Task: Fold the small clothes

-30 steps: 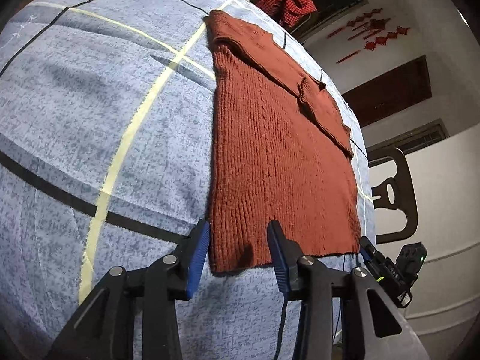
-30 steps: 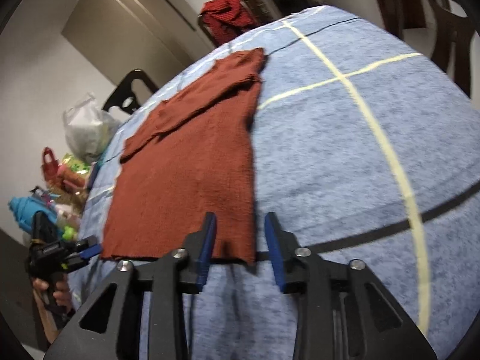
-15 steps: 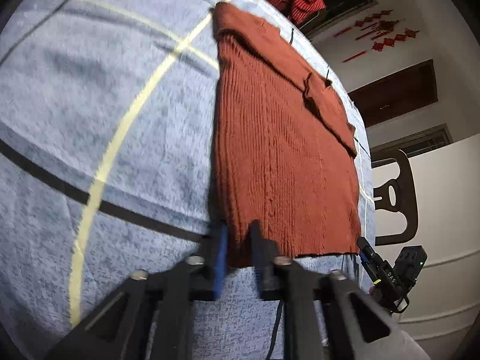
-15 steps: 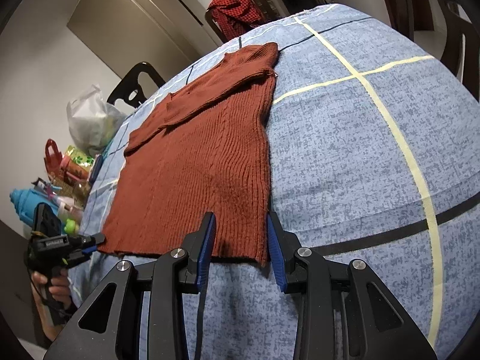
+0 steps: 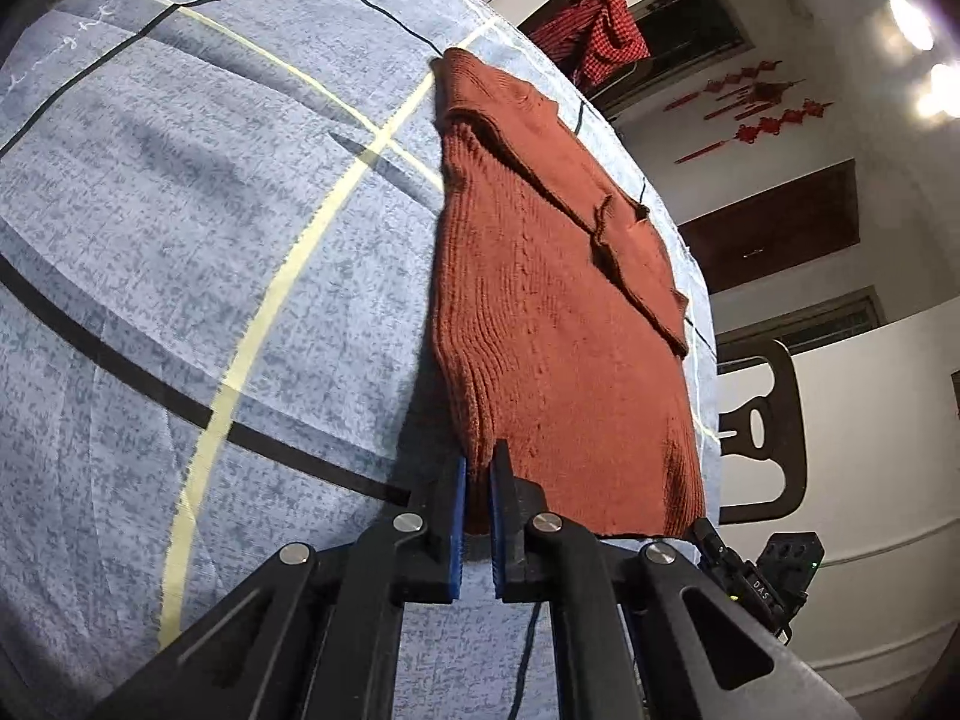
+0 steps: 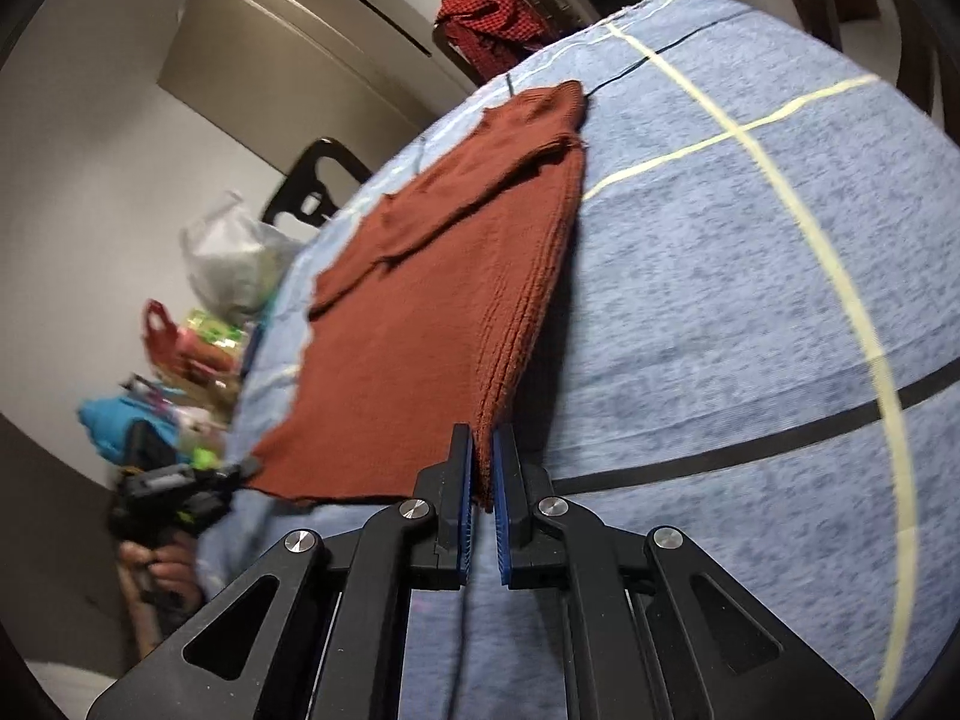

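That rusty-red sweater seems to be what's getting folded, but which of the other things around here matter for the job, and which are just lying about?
Part of the job:
- rust sweater, lying flat
- left gripper, shut on its hem corner
- right gripper, shut on the other hem corner
- blue cloth underneath

Just lying about:
- red checked garment on a chair
- plastic bag
- dark chair

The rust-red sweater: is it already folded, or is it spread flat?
Partly folded: the sweater lies flat on the blue cloth, sleeves laid across the chest, body still at full length.
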Motion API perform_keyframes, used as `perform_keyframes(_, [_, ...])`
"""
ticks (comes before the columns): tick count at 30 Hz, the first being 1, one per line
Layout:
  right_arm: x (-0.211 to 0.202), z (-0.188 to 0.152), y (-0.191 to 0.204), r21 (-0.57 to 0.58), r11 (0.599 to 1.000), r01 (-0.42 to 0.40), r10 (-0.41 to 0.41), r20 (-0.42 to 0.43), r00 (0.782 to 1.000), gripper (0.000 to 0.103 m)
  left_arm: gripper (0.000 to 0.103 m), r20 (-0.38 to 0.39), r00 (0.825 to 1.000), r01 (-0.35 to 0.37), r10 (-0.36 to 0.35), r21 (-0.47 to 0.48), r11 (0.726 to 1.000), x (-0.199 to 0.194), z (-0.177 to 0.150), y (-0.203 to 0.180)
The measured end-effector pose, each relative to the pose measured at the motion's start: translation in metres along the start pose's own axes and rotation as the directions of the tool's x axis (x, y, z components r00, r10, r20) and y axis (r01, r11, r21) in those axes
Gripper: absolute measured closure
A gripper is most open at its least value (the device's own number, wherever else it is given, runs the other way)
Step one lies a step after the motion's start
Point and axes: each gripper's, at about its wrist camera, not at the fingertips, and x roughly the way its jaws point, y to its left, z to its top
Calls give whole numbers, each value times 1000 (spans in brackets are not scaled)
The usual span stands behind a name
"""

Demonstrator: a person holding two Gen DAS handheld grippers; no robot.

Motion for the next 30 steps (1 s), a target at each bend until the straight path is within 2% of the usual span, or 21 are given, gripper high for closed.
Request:
perform_keyframes(1, [-1,1,-2,15,1000,-6,6,3,1000,97,95,-1,1000,2,-2,3,1000,1,0,0])
perform_keyframes(4, [0,2,-6,11,992,124,-124,25,992,97,95,-18,1000,-13,12,-11,1000,7,-1,4])
perform_keyframes(5, [1,1,-6,9,991,130,-130,20,991,97,95,-22,1000,-16,16,-18,1000,9,-2,7])
perform_keyframes(8, [4,-1,-6,4,992,129,-129,7,992,97,95,-19,999,-35,34,-22,999,8,-2,12])
perform_keyframes(18, [-8,23,2,4,999,33,-33,51,998,97,95,19,999,27,-27,32,999,-5,15,-6])
perform_keyframes(30, [-2,69,26,-53,998,26,-20,102,995,97,95,88,994,56,-64,90,994,-4,66,-38])
